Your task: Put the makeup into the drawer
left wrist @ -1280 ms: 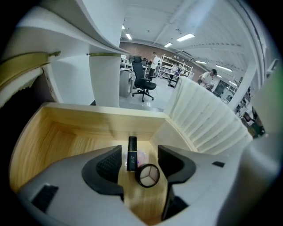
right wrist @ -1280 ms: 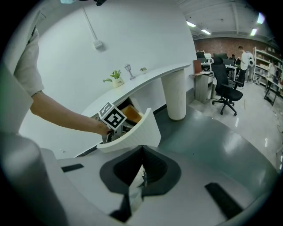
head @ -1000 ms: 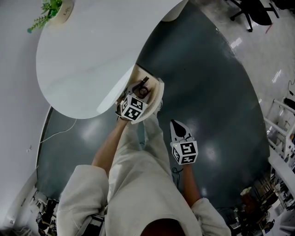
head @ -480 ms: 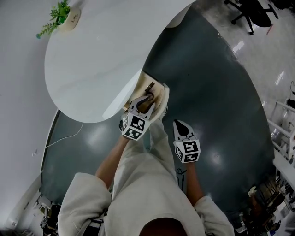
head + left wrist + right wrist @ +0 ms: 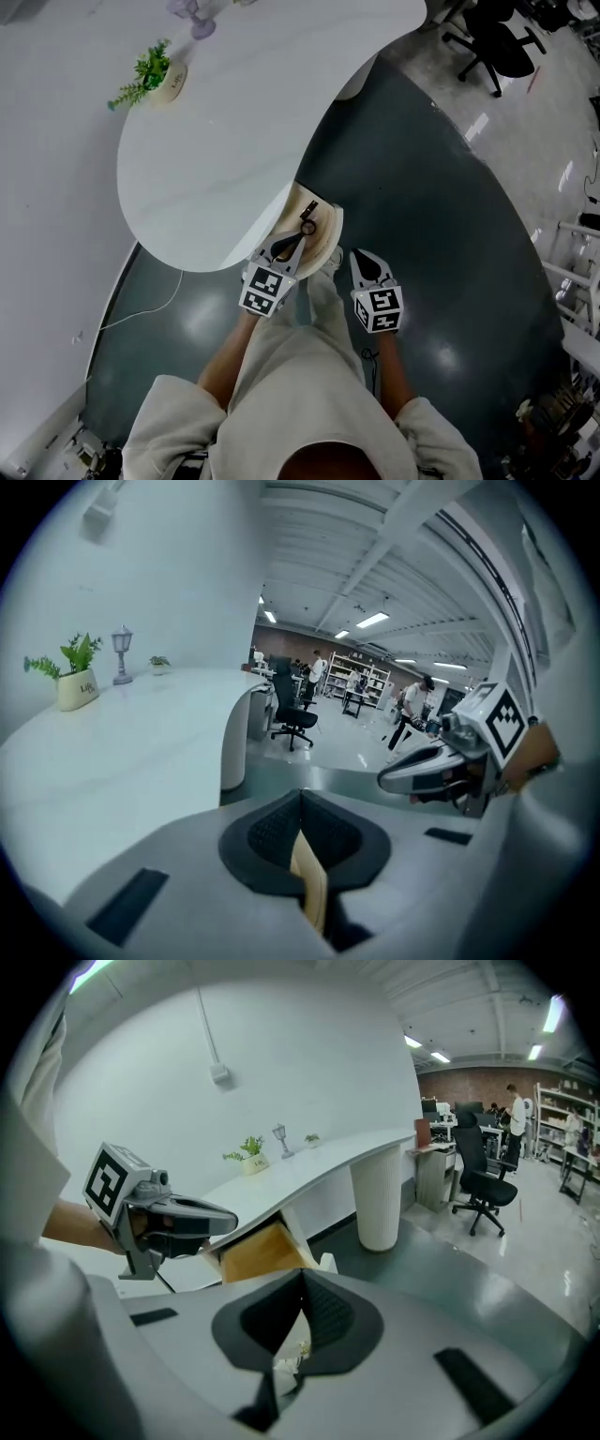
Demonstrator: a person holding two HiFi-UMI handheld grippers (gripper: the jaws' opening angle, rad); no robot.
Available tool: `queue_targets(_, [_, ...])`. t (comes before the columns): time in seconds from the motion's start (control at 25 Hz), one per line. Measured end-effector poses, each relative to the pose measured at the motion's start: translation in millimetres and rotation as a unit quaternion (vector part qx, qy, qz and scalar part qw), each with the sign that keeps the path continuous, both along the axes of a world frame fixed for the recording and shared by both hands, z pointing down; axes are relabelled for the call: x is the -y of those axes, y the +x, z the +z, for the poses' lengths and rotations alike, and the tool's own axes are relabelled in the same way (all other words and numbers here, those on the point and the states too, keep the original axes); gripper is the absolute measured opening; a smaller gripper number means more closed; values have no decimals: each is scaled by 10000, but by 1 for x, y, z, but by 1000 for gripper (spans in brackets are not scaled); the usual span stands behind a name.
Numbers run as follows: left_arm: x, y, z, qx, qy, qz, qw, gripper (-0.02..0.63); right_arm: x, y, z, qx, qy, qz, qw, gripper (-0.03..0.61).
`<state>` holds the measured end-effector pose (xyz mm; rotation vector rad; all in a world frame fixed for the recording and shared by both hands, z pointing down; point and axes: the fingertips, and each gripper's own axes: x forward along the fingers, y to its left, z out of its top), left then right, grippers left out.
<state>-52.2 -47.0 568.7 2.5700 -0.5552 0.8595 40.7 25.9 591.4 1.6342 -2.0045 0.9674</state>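
**A:** Where is the makeup (image 5: 306,223)?

**B:** It is a dark item lying inside the open wooden drawer (image 5: 325,242), under the edge of the round white tabletop (image 5: 225,159).

**A:** And the hands?

**B:** Both forearms reach forward, with the tools tilted downward. The left hand-held gripper (image 5: 292,247) hovers above the drawer's near end. Its jaws have just been closing and now press together on nothing. The right hand-held gripper (image 5: 366,259) also has its jaws together and empty. It hangs just beside the drawer, over the dark floor (image 5: 441,216).

**A:** What could go wrong?

**B:** The drawer is not yet shut. I judge that a push at one corner could skew it. The makeup could also catch under the tabletop if it stands proud.
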Motion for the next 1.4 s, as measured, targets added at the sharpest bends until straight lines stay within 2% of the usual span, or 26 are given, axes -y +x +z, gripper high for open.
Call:
queue_targets(0.4, [47,1,-107,-531,523,-237,9969,11,46,25,-90,-397,874,142,9953,-3])
queue_targets(0.64, [78,12,-162,-786,985,-275,9916,11,66,45,-139,-568,1413,339,9877,-3])
queue_targets(0.8, [87,19,-194,-922,1153,-292,9886,11,70,56,-171,-684,1643,435,9831,-3])
queue_targets(1.04, [92,28,-215,-1069,1282,-315,9855,11,71,74,-202,-885,1860,528,9771,-3])
queue_targets(1.4, [96,32,-219,-1096,1302,-312,9849,11,81,91,-230,-1068,2064,637,9705,-3])
